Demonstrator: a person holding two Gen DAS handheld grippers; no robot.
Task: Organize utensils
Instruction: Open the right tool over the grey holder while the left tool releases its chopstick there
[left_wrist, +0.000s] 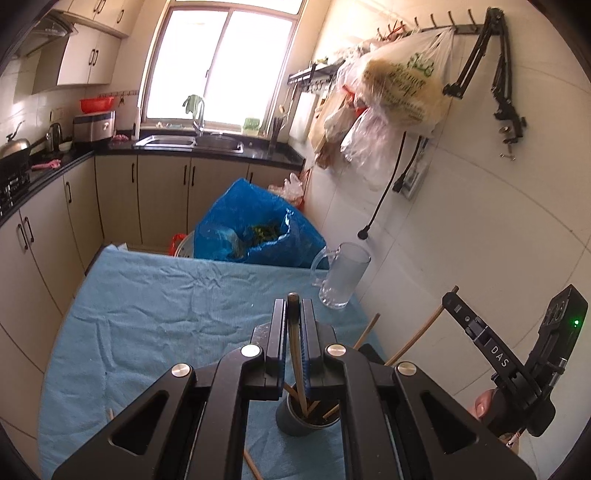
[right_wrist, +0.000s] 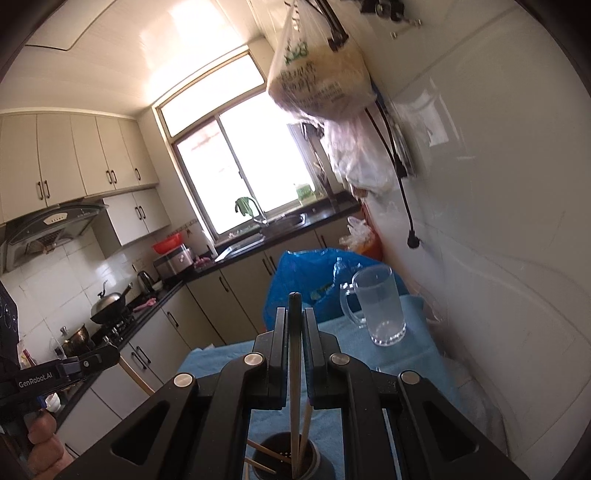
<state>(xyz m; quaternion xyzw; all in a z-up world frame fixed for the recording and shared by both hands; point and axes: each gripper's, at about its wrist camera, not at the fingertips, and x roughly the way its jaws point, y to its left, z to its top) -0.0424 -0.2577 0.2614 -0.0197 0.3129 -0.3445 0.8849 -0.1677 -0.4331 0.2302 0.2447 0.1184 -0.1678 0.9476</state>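
Both grippers hold a chopstick upright over the same dark holder cup, so the coming move turns on how each stick's long axis lines up with the cup's mouth below the jaws.

In the left wrist view, the left gripper (left_wrist: 293, 310) has its jaws closed on a dark-tipped chopstick (left_wrist: 294, 332) that runs down between them, its lower end already inside the holder cup (left_wrist: 295, 424), which stands on the blue-clothed surface (left_wrist: 166, 314) directly beneath and slightly near of the jaws. Other chopsticks lean in the cup.

In the right wrist view, the right gripper (right_wrist: 294, 317) likewise clamps a second chopstick (right_wrist: 294, 369), nearly vertical, with its lower end reaching into the holder cup (right_wrist: 317, 465) straight below.

Neither hand is plainly nearer; both sit right above the cup. Judging from this, each stick needs only to be let go, since the axis already points into the opening.

A loose chopstick (left_wrist: 253, 465) lies on the cloth at the near edge, and a glass mug (left_wrist: 343, 277) stands far right, well apart from the cup.
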